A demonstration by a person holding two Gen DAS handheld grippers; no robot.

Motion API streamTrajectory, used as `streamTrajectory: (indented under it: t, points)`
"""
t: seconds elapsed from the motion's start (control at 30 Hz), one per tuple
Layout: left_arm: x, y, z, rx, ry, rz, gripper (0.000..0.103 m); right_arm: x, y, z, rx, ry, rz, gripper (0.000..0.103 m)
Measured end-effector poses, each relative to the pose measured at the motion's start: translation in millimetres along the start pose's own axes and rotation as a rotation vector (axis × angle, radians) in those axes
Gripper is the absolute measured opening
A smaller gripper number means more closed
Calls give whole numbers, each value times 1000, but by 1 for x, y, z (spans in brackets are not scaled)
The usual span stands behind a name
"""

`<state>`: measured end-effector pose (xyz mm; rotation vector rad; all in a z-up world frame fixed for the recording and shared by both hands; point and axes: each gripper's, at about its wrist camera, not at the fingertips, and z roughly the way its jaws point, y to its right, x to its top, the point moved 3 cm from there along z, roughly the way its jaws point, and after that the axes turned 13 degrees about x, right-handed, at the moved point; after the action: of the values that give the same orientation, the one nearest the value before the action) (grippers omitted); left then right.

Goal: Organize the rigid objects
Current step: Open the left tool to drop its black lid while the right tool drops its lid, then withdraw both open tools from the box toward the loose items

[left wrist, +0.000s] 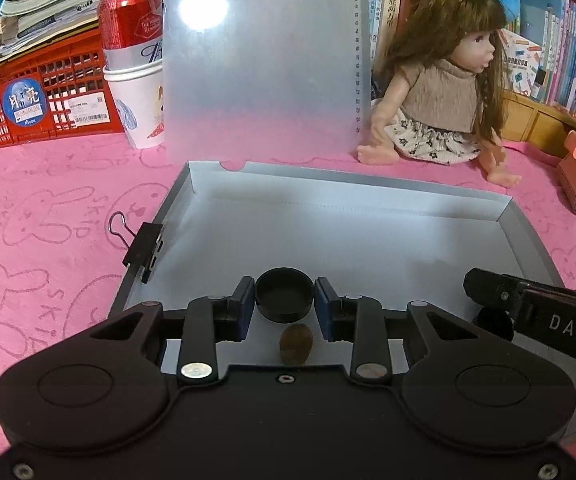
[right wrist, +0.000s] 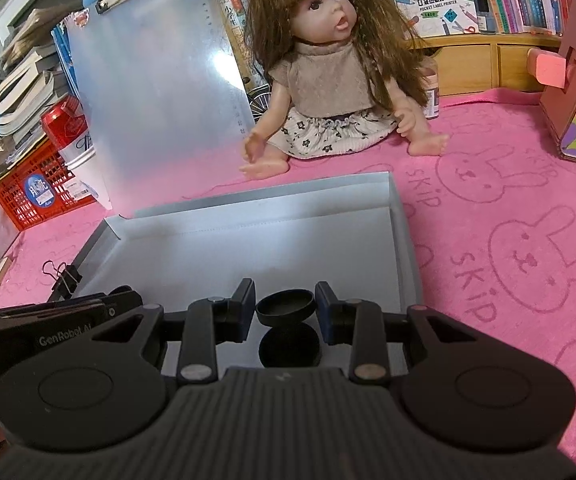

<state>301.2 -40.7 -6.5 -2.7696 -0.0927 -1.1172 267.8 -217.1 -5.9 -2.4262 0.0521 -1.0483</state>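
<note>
Holding a small black round cap (left wrist: 284,298) between its blue pads, my left gripper (left wrist: 284,300) sits low over the near end of the shallow grey tray (left wrist: 504,216); the jaws are pinched on the cap's sides, and I read that as carrying it down to be set on the tray floor. Just beneath it, closer to me, a brown oval piece (left wrist: 296,345) lies on the tray, so the cap should land clear of that.

My right gripper (right wrist: 285,306) is likewise clamped on a black round lid (right wrist: 285,306), held tilted above a second black disc (right wrist: 290,345) that rests on the tray right below; whether the lid touches the disc I cannot tell. It looks to me like the two belong together and I am keeping the lid raised until the left side is settled.

The two tools are close: the right one's black body (left wrist: 536,312) juts in from the right edge of the left view, and the left one's casing (right wrist: 47,332) fills the lower left of the right view, so sideways moves near me are tight.

Further out the tray floor is bare up to its far wall, giving free room ahead. A black binder clip (left wrist: 143,250) grips the tray's left rim, an edge to avoid. Beyond stand a frosted clipboard (left wrist: 259,60), a doll (left wrist: 440,92) and a paper cup with a red can (left wrist: 129,20) on the pink cloth (left wrist: 47,220)
</note>
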Motion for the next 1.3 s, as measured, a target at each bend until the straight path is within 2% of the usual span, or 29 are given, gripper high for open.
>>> streamTrajectory:
  t: [0.53, 0.6, 0.63, 0.77, 1.1, 1.2, 1.3]
  points:
    - [-7, 1, 0, 20, 29, 35, 32, 1, -1, 5, -23, 8, -11, 40]
    - [-7, 1, -3, 14, 38, 38, 38, 1, -1, 4, -22, 14, -9, 54]
    - [-7, 0, -5, 14, 45, 40, 42, 1, -1, 3, -18, 17, -11, 56]
    - [-7, 0, -18, 14, 81, 57, 46, 0, -9, -4, -26, 32, -51, 67]
    - [-15, -9, -58, -9, 139, 56, 58, -3, -21, -42, -20, 88, -134, 79]
    - [-26, -16, -79, 7, 189, 33, 64, -10, -25, -60, -19, 111, -188, 81]
    - [-41, -21, -97, -31, 224, 26, 68, -24, -31, -77, -13, 127, -259, 82]
